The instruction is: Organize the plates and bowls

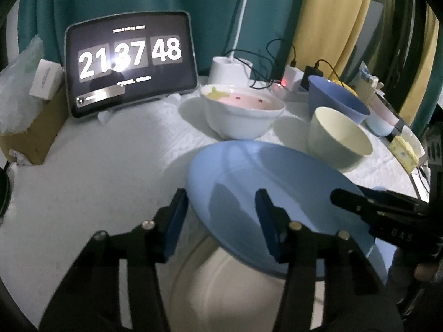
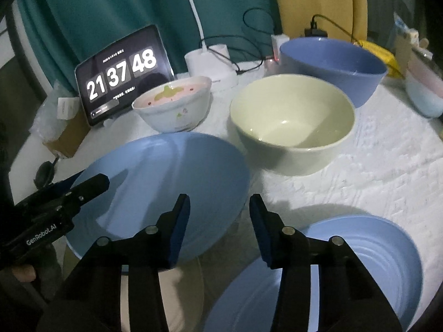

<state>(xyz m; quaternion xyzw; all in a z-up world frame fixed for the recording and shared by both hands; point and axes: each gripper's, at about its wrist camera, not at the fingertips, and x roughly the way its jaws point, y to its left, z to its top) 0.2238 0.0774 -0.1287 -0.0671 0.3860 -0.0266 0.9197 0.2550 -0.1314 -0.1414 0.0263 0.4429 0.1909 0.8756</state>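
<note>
Blue plate [image 1: 277, 188] sits tilted on a cream plate [image 1: 235, 290] at the near edge of the bench [image 1: 97, 171], with left tongs [image 1: 218, 202] and right tongs [image 2: 220, 207] each straddling its rim, jaws apart and not clamped. Sorting looks barely begun: the strawberry bowl [image 2: 174, 105], cream bowl [image 2: 293, 121], dark blue bowl [image 2: 332, 63] and ridged blue plate [image 2: 373, 249] all stand loose.

The right gripper [image 2: 220, 210] straddles the right rim of a tilted light-blue plate [image 2: 166, 182], jaws apart; a pale green bowl [image 2: 292, 121] stands beyond.
</note>
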